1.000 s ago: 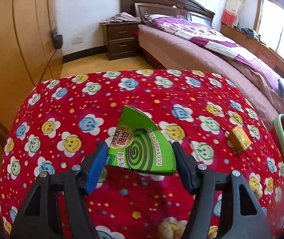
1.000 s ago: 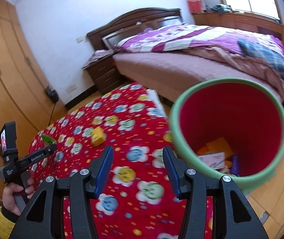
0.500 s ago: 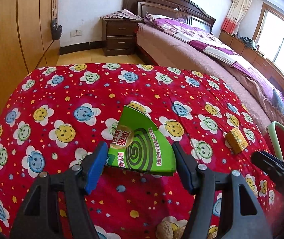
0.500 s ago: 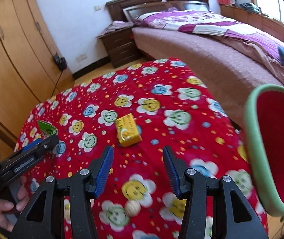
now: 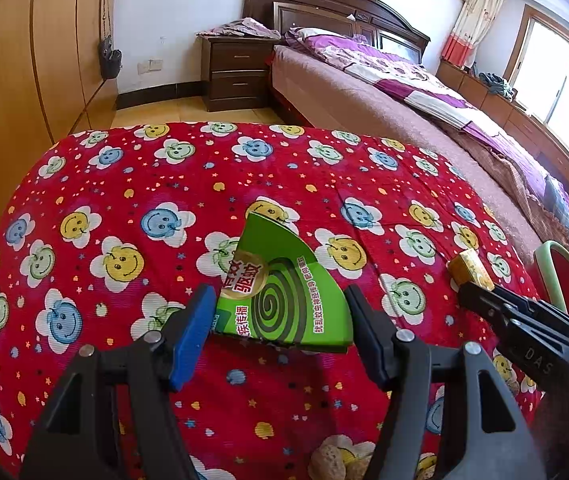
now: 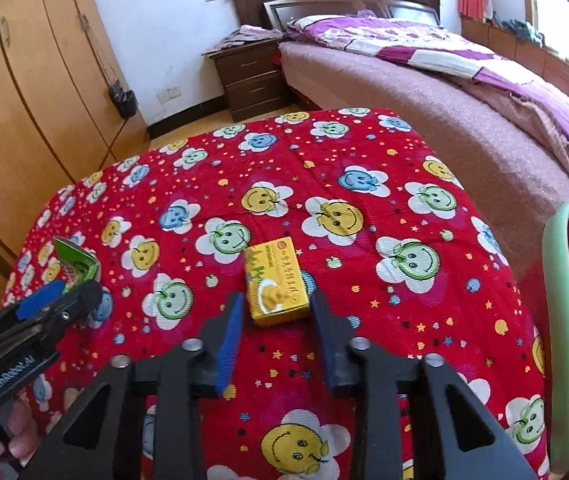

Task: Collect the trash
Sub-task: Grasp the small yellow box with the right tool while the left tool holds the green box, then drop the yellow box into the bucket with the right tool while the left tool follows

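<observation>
A torn green mosquito-coil box (image 5: 284, 296) sits between the fingers of my left gripper (image 5: 280, 328), held above the red smiley tablecloth (image 5: 164, 184); it also shows in the right wrist view (image 6: 74, 266). A small yellow box (image 6: 276, 282) lies on the cloth just ahead of my open right gripper (image 6: 278, 322), between its fingertips but not touched. The yellow box shows in the left wrist view (image 5: 470, 274) too. The red bin with a green rim (image 6: 564, 320) stands at the table's right edge.
A bed (image 6: 464, 92) runs along the right, a dark nightstand (image 6: 252, 76) behind the table, wooden wardrobes (image 6: 24, 100) on the left. Walnuts (image 5: 336, 462) lie on the cloth near the front edge.
My right gripper swung left from the bin and came down over the yellow box. My left gripper kept hold of the green box and rose slightly.
</observation>
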Demonstrator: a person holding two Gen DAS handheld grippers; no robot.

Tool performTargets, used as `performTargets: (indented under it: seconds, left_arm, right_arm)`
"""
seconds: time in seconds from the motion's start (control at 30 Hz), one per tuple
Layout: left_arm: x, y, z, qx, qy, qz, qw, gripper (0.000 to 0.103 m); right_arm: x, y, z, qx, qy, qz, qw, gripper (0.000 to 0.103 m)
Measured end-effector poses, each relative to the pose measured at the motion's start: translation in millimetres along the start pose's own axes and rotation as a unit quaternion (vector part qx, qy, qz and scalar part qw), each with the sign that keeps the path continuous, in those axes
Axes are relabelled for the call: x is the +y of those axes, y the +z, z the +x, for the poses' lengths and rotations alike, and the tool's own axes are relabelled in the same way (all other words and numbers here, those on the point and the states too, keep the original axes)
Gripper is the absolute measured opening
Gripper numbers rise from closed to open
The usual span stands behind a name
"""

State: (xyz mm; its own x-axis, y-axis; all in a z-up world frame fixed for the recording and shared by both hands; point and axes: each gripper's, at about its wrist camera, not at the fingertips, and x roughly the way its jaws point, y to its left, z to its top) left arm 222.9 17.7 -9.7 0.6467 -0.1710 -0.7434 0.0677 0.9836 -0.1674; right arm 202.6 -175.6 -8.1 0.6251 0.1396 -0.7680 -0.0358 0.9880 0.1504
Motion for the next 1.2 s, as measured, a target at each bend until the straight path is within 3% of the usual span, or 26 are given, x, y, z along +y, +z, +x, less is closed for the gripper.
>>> performTargets:
  seconds: [0.27,0.67,0.9,1.2]
  left_arm:
    - [-2.3,-1.4,0.7,-0.003,-0.002,0.004,1.0,0.066]
    - [-11.3,-5.9,-16.5,-0.021,-0.015,0.011,0.9996,0.066]
    - [-26.8,-9.9,-33.4,-0.045,-0.01,0.047,0.9978,0.066]
    - [-47.9,-6.8,-54.1,-0.059,-0.03,0.077,0.9948,0.066]
  right_arm:
    - [-5.3,-4.2,-19.2,-0.014,0.018,0.019,1.0,0.028]
    - [-26.4,-27.3,-85.2,-0.074,0.01,0.054,0.996,0.028]
    - [-53.6,-49.7,-125.3,-0.099,-0.007,0.09,0.991,0.028]
    - [-98.1,-76.0,-165.9,-0.122,-0.057,0.133,0.982,0.028]
